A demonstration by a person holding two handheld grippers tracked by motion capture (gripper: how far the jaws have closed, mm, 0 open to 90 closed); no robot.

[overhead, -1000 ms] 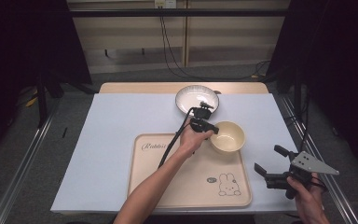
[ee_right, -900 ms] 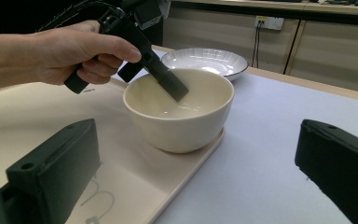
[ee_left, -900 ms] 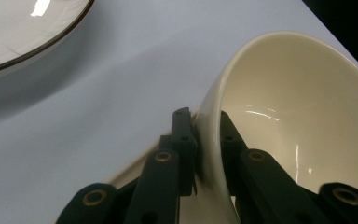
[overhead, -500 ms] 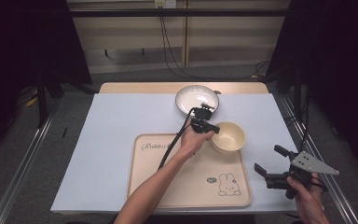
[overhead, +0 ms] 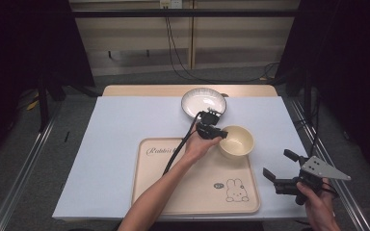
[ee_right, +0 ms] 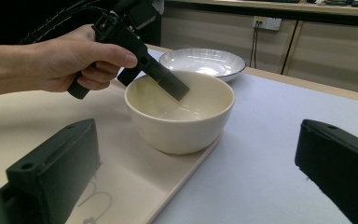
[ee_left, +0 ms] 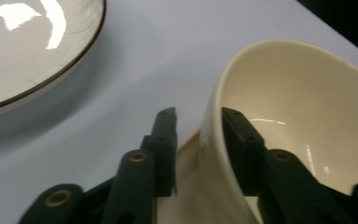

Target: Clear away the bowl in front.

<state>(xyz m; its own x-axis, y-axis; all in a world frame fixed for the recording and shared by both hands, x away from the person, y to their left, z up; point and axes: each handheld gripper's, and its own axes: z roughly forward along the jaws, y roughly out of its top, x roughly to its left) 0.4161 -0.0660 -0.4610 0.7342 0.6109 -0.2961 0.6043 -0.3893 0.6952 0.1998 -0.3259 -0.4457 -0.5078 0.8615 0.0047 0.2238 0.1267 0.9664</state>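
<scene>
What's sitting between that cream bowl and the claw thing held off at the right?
Nothing sits there. In the high view, the stretch from the cream bowl to the right gripper is bare tray corner and bare blue table cover.

Bowl (overhead: 236,140) on the far right corner of the tray (overhead: 164,192), partly over the edge. One finger of the left gripper (ee_left: 198,135) inside the bowl, the other finger outside, the bowl's wall between them. Plate (overhead: 203,102) behind those fingers, on the table (overhead: 101,144), close to the bowl but not touching. Tray on the table, near the front edge. Left hand (overhead: 196,147) over the tray, just before the bowl. Right gripper (overhead: 279,168) off the tray's right side, near the table's front right corner, fingers well apart, bowl beyond their tips.
</scene>
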